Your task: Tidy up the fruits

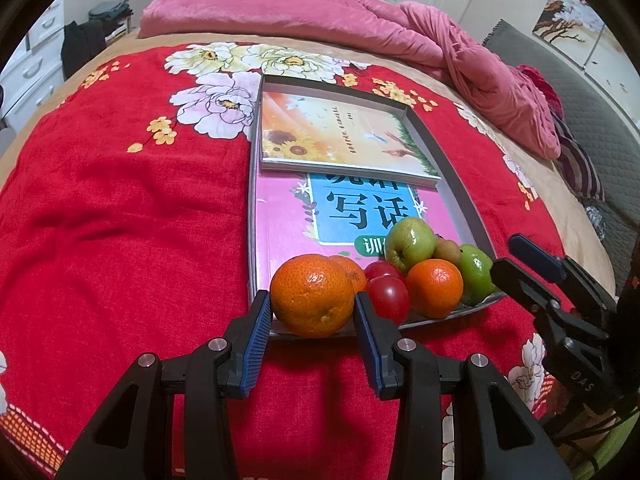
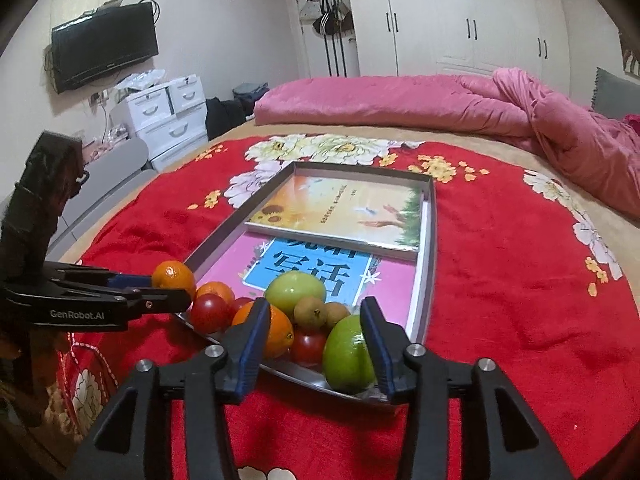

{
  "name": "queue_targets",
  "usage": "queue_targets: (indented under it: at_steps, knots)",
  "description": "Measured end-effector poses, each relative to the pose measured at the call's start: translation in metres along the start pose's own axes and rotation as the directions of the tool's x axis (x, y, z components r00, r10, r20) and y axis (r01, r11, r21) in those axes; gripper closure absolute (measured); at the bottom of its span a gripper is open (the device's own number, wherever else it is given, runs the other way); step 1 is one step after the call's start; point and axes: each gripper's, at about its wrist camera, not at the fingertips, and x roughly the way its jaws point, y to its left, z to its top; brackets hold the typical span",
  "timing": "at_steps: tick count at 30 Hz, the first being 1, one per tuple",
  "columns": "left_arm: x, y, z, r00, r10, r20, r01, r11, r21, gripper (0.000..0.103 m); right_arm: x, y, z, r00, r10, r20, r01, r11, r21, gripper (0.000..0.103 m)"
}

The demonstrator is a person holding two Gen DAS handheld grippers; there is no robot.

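Note:
A metal tray lies on a red floral blanket and holds two books and a pile of fruit at its near end. My left gripper is shut on a large orange at the tray's near left corner; the orange also shows in the right wrist view. Beside it lie a second orange, red tomatoes, a green apple, kiwis and a green lime. My right gripper is open, its jaws astride the pile, the right finger touching the lime.
A sunflower book and a pink book fill the rest of the tray. A pink quilt lies bunched at the far side of the bed. White drawers and a wall TV stand at the left.

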Motion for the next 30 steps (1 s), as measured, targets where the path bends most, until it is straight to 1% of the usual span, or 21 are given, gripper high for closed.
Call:
queue_targets:
  at_steps: [4, 8, 16, 19, 21, 24, 26, 30]
  knots:
    - [-0.003, 0.001, 0.001, 1.000, -0.002, 0.008, 0.002, 1.000, -0.004, 0.057, -0.005, -0.002, 0.000, 1.000, -0.005, 0.008, 0.005, 1.000, 0.013, 0.048]
    - [-0.005, 0.002, 0.002, 1.000, 0.003, 0.012, -0.003, 1.000, -0.007, 0.052, -0.008, -0.003, -0.001, 1.000, -0.008, 0.013, 0.007, 1.000, 0.020, 0.047]
    - [-0.010, 0.005, 0.002, 1.000, 0.003, 0.021, -0.002, 1.000, -0.012, 0.050, -0.018, -0.003, -0.001, 0.999, -0.017, 0.031, 0.016, 1.000, 0.025, 0.042]
    - [-0.013, 0.004, 0.003, 1.000, 0.003, 0.027, -0.003, 1.000, -0.013, 0.048, -0.021, -0.003, -0.002, 0.999, -0.027, 0.031, 0.026, 0.999, 0.033, 0.037]
    - [-0.016, 0.004, 0.003, 0.999, 0.004, 0.034, -0.004, 1.000, -0.014, 0.045, -0.024, -0.004, -0.002, 0.999, -0.033, 0.035, 0.032, 0.999, 0.037, 0.034]
    - [-0.019, 0.003, 0.004, 0.999, 0.002, 0.041, -0.001, 1.000, -0.015, 0.044, -0.028, -0.004, -0.001, 0.998, -0.047, 0.042, 0.046, 0.998, 0.041, 0.032]
    - [-0.022, 0.003, 0.004, 0.999, 0.003, 0.045, -0.002, 1.000, -0.015, 0.043, -0.030, -0.004, -0.001, 0.997, -0.057, 0.046, 0.054, 0.997, 0.048, 0.028]
    - [-0.028, 0.000, 0.004, 0.998, 0.008, 0.056, -0.007, 1.000, -0.008, 0.037, -0.035, -0.004, 0.000, 0.995, -0.080, 0.052, 0.077, 0.995, 0.056, 0.025]
